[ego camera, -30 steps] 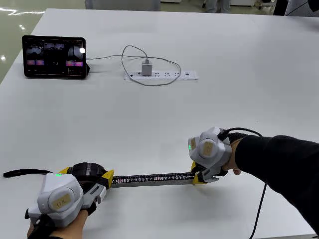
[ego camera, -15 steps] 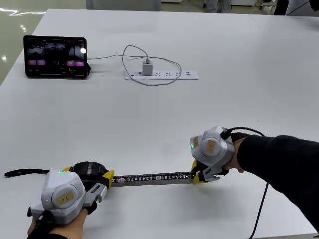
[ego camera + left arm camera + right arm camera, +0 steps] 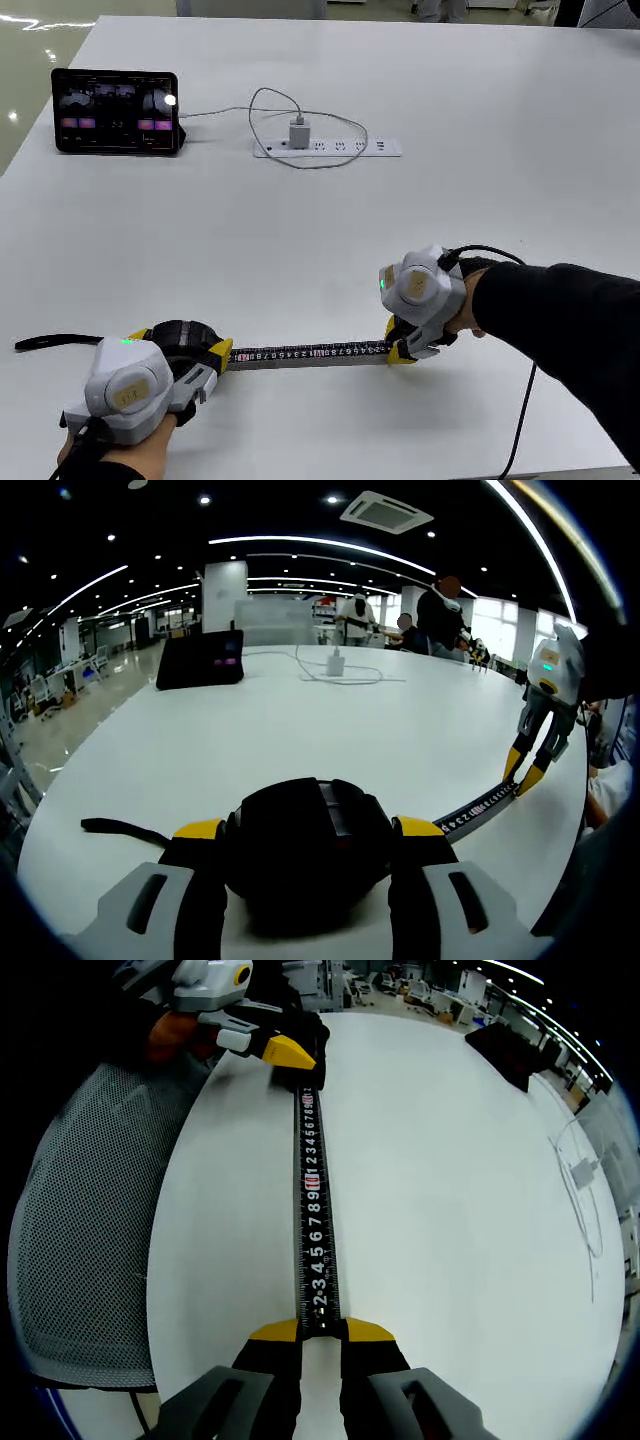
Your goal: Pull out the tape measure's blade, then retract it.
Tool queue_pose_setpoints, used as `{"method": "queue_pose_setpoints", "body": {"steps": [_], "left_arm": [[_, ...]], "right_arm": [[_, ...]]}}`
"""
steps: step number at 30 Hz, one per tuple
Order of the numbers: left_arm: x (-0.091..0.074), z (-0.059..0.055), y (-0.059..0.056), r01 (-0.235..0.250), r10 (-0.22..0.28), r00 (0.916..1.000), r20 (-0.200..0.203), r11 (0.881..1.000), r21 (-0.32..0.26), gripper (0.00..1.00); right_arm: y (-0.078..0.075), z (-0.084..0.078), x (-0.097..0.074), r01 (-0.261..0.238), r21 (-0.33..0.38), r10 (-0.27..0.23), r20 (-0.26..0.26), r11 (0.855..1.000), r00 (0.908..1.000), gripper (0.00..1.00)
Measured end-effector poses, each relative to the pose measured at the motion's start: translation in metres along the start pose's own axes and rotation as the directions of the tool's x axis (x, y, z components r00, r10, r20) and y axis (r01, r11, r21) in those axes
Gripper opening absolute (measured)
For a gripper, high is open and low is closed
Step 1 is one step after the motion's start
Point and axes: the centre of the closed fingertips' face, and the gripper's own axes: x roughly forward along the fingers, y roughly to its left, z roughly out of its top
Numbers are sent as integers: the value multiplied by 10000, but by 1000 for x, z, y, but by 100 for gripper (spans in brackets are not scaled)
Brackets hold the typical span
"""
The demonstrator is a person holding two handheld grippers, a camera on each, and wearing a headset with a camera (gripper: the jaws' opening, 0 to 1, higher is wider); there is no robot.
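The tape measure's black case lies at the table's near left, and my left gripper is shut on it, yellow-tipped fingers on either side. In the left gripper view the case sits between the jaws of the left gripper. The black numbered blade runs flat along the table to the right. My right gripper is shut on the blade's end. Seen from the right gripper, the blade stretches away to the case and the left gripper. The right gripper also appears in the left gripper view, holding the blade.
A black strap trails left from the case. At the far side stand a tablet and a white power strip with a charger and looped cable. A mesh chair sits by the table's near edge.
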Motion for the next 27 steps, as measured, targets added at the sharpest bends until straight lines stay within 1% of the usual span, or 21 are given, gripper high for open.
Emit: {"method": "queue_pose_setpoints", "body": {"steps": [3, 8, 12, 19, 23, 27], "left_arm": [[0, 0, 0, 31, -31, 10000, 5, 10000, 15, 61], [0, 0, 0, 66, -66, 10000, 34, 10000, 56, 61], [0, 1, 0, 129, -130, 9999, 72, 9999, 106, 61], [0, 1, -1, 171, -172, 9998, 103, 9998, 142, 61], [0, 1, -1, 187, -189, 9998, 113, 9997, 153, 61], [1, 1, -1, 184, -186, 9998, 115, 9997, 159, 61]], "right_arm": [[0, 0, 1, 92, -149, -92, 5, 9998, 10000, 10], [1, 2, 1, 130, -704, -144, -190, 9974, 9997, 10], [0, 2, 1, 111, -677, -125, -204, 9976, 9997, 10], [-1, 5, 2, 121, -241, -120, 46, 9996, 9999, 10], [0, 6, 3, 147, -478, -149, -37, 9987, 9999, 10], [-1, 7, 3, 188, -185, -185, 125, 9997, 9998, 10]]}}
